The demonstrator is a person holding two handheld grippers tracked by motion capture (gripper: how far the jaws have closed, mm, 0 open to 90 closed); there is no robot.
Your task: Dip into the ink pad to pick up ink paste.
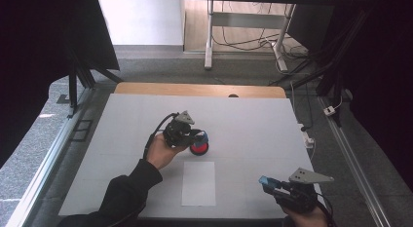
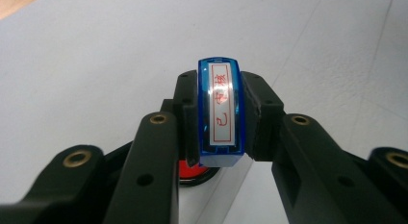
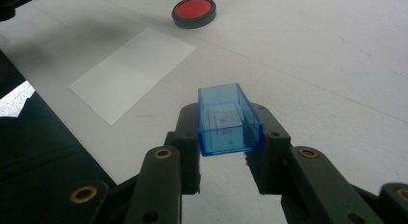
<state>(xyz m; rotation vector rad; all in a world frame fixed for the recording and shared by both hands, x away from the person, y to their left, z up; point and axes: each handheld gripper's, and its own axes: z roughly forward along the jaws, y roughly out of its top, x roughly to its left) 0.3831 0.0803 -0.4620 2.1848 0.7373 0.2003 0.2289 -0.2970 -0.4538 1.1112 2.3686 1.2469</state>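
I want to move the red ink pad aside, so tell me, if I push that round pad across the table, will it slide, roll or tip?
The ink pad looks low, flat and wide, so tipping or rolling seems unlikely. On the smooth white table it would probably just slide.

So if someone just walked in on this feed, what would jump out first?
Probably the blue stamp with red characters, clamped in the left tool right above the red ink pad mid-table. Next, the clear blue cap held in the right tool near the table's front right, and the white paper sheet between them.
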